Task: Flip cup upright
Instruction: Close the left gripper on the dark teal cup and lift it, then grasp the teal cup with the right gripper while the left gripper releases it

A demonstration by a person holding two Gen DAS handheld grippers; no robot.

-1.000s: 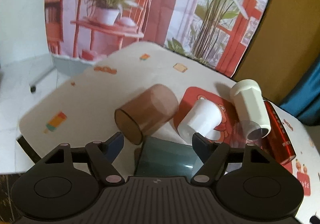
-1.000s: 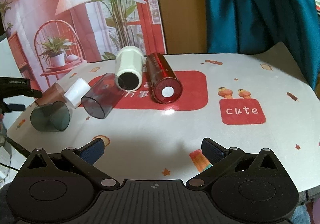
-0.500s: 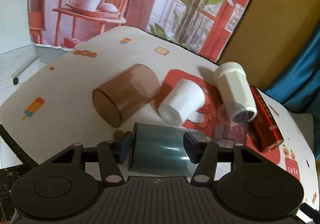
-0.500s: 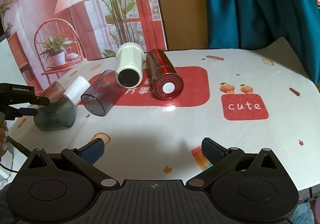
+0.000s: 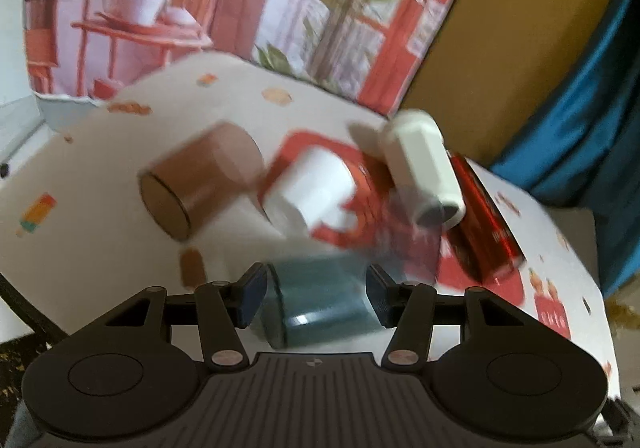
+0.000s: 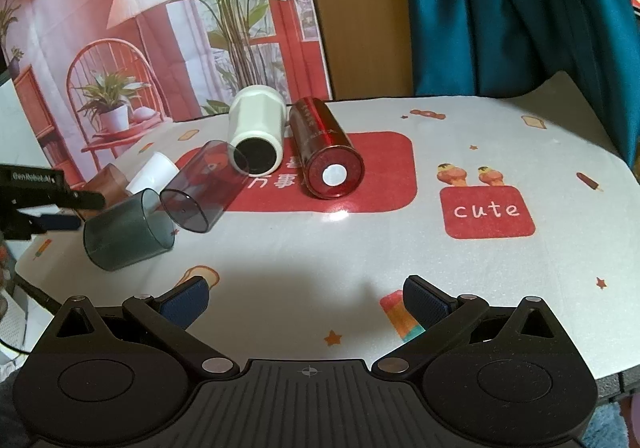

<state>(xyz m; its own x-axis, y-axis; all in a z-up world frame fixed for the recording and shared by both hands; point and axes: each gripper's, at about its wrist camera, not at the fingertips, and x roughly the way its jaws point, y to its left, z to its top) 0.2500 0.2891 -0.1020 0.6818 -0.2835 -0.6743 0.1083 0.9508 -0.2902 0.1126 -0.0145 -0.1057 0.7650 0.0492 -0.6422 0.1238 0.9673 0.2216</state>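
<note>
six cups lie near the worktop (image 6: 280, 260) left edge; left claw (image 5: 316, 294) pinches the translucent teal plastic cup (image 6: 126, 234), tilted; right claw (image 6: 308, 300) spread.

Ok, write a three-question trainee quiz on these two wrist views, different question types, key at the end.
1. True or false: the left gripper is closed on the teal cup.
2. Multiple choice: in the right wrist view, the cup beside the red cup on its left is A) brown B) white faceted C) teal.
3. Fill in: the right gripper is ____ and holds nothing.

Key:
1. True; the cup sits tilted between its fingers.
2. B, the white faceted cup, lying with its dark mouth toward the camera.
3. open
</note>
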